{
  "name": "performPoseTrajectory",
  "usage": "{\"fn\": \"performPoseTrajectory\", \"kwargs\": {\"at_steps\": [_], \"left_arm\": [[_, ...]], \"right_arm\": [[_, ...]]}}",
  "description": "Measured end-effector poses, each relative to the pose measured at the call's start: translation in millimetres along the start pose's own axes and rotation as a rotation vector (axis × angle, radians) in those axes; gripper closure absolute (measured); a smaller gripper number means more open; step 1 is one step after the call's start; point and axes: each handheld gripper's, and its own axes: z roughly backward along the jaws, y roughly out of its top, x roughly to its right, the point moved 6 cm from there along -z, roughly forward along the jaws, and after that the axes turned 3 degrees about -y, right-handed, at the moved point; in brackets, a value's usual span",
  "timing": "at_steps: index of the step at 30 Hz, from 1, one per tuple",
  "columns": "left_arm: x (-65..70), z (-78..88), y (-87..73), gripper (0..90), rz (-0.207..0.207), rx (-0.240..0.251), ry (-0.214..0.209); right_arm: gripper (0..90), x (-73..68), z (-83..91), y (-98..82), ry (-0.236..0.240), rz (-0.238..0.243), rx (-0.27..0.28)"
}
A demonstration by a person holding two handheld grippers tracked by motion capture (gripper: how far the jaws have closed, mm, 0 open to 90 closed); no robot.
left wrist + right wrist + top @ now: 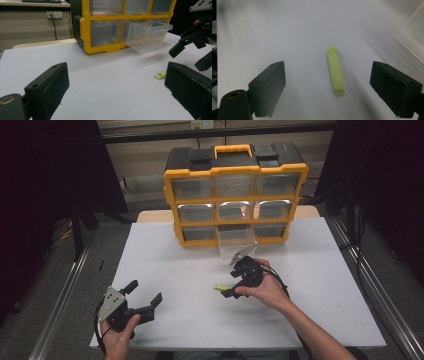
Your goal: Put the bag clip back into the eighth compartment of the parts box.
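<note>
While right gripper jaws stand wide, nothing held, small pale-green flat plastic strip lying between them is best straddled centred, then pinched.

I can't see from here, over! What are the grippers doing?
Right gripper open over green clip, not touching. Left gripper open, holding nothing. Drawer pulled out. Nothing in the way.

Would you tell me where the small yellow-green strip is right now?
The yellow-green strip lies flat on the white table, between the right gripper's open jaws, in front of the pulled-out clear drawer.
</note>
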Motion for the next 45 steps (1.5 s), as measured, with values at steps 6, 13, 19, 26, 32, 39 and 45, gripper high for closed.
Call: {"fn": "performPoseTrajectory", "kwargs": {"at_steps": [6,13,19,26,32,39,45], "left_arm": [[0.0,-0.3,0.0,5.7,0.0,0.002,-0.004],[-1.1,-1.0,-1.1,5.8,-0.008,-0.007,0.005],[-0.9,-1.0,-1.0,5.8,-0.004,-0.006,0.001],[-0.9,-1.2,-1.1,5.7,-0.004,-0.005,0.001],[-0.9,-1.0,-1.0,5.8,-0.005,-0.006,0.0],[-0.9,-1.2,-1.0,5.7,-0.004,-0.005,0.001],[-1.3,-1.3,-1.2,5.7,-0.005,-0.005,0.001]], "right_arm": [[14.5,3.4,-6.7,6.0,0.003,0.019,-0.072],[20.8,3.0,-11.6,13.1,0.02,0.055,-0.141],[26.7,5.8,-15.0,17.3,0.006,0.088,-0.189],[33.3,8.1,-18.9,17.3,-0.009,0.086,-0.26],[41.2,9.3,-21.8,17.8,-0.01,0.103,-0.3],[46.7,14.9,-24.3,16.2,-0.005,0.119,-0.332],[53.6,17.2,-28.2,14.4,-0.009,0.106,-0.34]]}}
